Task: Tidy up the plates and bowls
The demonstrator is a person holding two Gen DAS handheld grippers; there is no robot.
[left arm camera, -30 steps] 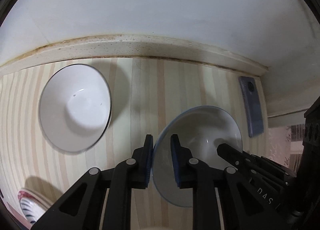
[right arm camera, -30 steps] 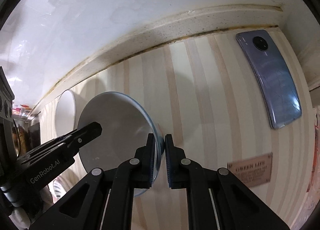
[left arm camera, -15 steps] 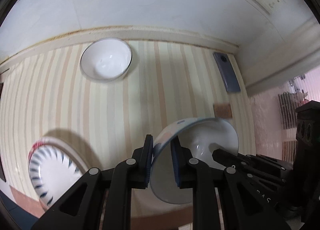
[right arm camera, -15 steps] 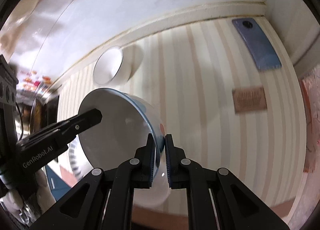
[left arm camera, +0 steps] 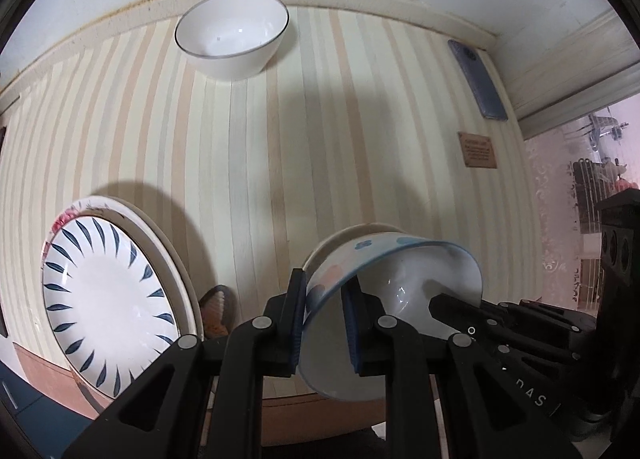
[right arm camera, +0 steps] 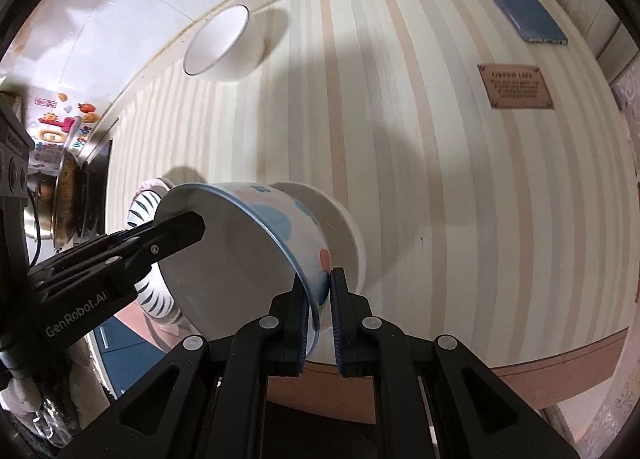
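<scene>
Above striped counter [left arm camera: 248, 147], left gripper [left arm camera: 324, 319] and right gripper [right arm camera: 320, 311] both clamped on opposite rims of tilted spotted bowl [left arm camera: 384, 259].

phone [left arm camera: 477, 79] — by wall | brown label [right arm camera: 515, 86] — on striped tabletop [left arm camera: 248, 147]

Pretty dim, soft indoor light. Big shadows fall on the worktop [left arm camera: 260, 147] beyond the bowl [left arm camera: 384, 299]. Heavy fisheye bending and black corners; everything's fairly sharp.
</scene>
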